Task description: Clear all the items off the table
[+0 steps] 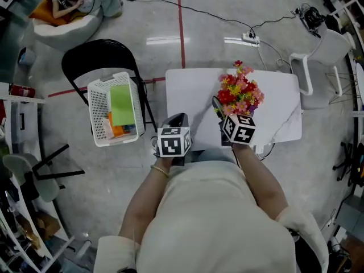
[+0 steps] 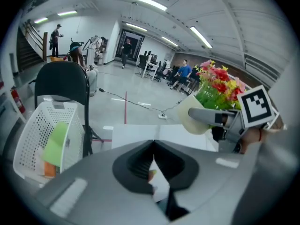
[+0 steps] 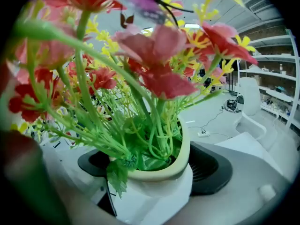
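**Desk:** Cream top (image 1: 216,220) of the person fills the foreground, seen from above, with both forearms stretched forward. What is the biggest thing beyond it?

**Photographer:** White table (image 1: 190,92), square-on in front of the person, on a pale polished floor. To its left is a black folding chair (image 1: 99,53) with a white mesh basket (image 1: 96,112) on the seat. A white chair (image 1: 318,61) stands at the table's right end.

**Desk:** And the task's item?

**Photographer:** Red, yellow and pink flowers (image 1: 239,92) in a pale pot (image 3: 159,191), over the near half of the table, right of centre. The right gripper (image 3: 152,170) is clamped on the pot, one dark jaw against each side, and the stems rise toward its camera. Whether the pot's base touches the tabletop cannot be told.

**Desk:** The other tool?

**Photographer:** The left gripper (image 1: 177,121) is over the table's near left corner. Its jaws are pressed together with nothing between them. It is near the right gripper but apart from it.

**Desk:** Basket contents?

**Photographer:** A flat green item (image 1: 120,104) lies lengthwise, with something orange (image 1: 116,131) at the near end, partly under it.

**Desk:** Smallest details?

**Photographer:** A white power strip (image 1: 250,38) lies on the floor beyond the table with its cable trailing off. A red line (image 1: 181,16) runs across the floor toward the table's far edge.
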`<state>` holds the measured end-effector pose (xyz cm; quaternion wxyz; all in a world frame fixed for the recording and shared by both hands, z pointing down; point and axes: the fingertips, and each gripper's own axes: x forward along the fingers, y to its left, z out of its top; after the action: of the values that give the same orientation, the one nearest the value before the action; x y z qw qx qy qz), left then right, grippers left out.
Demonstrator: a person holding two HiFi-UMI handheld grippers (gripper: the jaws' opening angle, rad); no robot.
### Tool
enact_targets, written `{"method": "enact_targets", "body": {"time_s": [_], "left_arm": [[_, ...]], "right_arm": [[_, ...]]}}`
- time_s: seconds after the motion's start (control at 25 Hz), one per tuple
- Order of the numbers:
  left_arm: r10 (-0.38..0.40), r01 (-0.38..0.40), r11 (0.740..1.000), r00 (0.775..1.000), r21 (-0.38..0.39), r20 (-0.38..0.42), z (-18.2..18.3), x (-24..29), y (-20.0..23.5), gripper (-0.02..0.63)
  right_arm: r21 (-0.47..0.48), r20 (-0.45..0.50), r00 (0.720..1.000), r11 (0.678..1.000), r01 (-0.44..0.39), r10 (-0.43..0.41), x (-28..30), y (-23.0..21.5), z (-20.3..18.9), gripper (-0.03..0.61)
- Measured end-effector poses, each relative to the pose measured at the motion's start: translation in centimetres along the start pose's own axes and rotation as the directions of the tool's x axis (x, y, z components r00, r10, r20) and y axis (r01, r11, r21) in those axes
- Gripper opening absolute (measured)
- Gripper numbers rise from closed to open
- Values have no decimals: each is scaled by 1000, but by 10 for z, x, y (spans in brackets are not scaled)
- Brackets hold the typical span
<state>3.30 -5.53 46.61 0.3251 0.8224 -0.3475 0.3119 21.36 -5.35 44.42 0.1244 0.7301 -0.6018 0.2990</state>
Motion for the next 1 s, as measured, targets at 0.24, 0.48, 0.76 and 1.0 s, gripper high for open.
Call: {"method": "enact_targets", "body": {"time_s": [0.24, 0.48, 0.76, 1.0], "left_arm": [[55, -51, 996, 997, -72, 50, 10, -40, 68, 9], [114, -105, 985, 991, -136, 65, 6, -70, 133, 9], [174, -155, 965, 982, -213, 75, -5, -99, 196, 9], [223, -197, 940, 972, -278, 67, -22, -120, 244, 9]], "right_arm": [[-64, -15, 994, 992, -106, 105, 15, 83, 8, 502], [-115, -35, 979, 972, -204, 201, 31, 164, 12, 502], [-175, -89, 946, 930, -323, 312, 49, 256, -1, 503], [-213, -138, 913, 888, -406, 384, 66, 322, -18, 502]]}}
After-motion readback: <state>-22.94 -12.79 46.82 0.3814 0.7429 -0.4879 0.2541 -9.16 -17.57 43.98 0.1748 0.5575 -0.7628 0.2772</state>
